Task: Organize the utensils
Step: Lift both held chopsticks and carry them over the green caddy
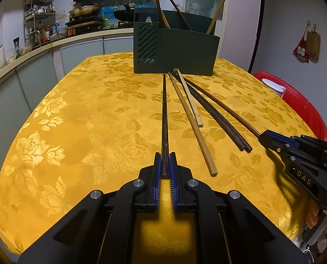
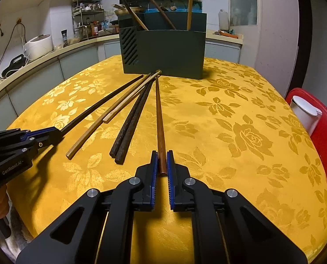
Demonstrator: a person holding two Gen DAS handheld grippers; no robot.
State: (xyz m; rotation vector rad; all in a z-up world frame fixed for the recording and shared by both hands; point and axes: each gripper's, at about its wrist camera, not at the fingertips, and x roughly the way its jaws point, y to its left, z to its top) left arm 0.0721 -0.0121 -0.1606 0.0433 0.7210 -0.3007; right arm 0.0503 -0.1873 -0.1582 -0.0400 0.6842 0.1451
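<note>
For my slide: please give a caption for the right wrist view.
Right gripper shut on a brown chopstick before the holder.

1. "DAS" in pale capital letters stands on the black side of the right gripper, seen from the left wrist camera.
2. "GenRobot.AI" in pale letters stands on the black side of the left gripper, seen from the right wrist camera.
3. Bottles and jars on the kitchen counter carry labels, but these are too small and blurred to read.
</note>
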